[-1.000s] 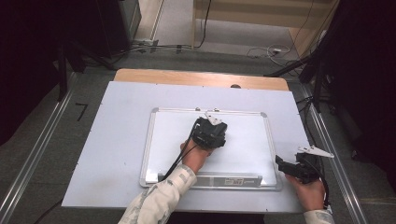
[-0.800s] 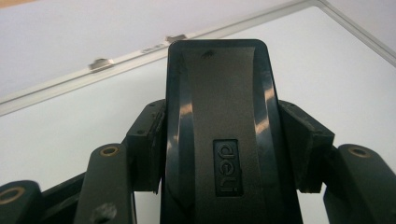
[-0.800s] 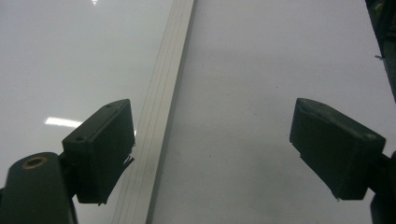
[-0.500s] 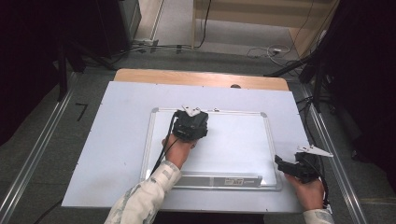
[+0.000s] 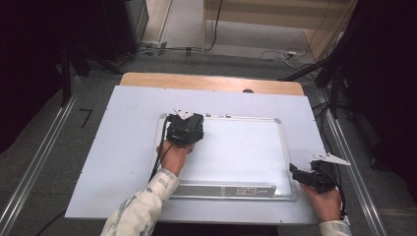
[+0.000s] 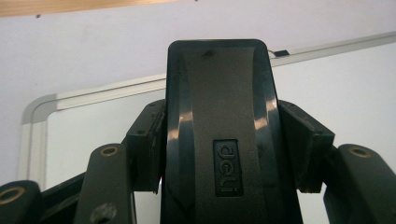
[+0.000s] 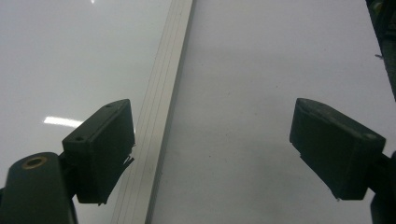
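whiteboard (image 5: 236,152) lies flat across the centre of the high view on the pale table (image 5: 113,162), and the left gripper (image 5: 184,129) has slid across it from mid-board to the upper left corner of the frame, which reads as a wiping pass nearing the last edge. left gripper's jaws are clamped tight on a black eraser (image 6: 219,130), seen up close in the left gripper view with the board's rounded corner at left. right gripper (image 5: 314,174) has kept to the lower right, jaws wide apart and holding nothing, astride the board's frame (image 7: 159,121).
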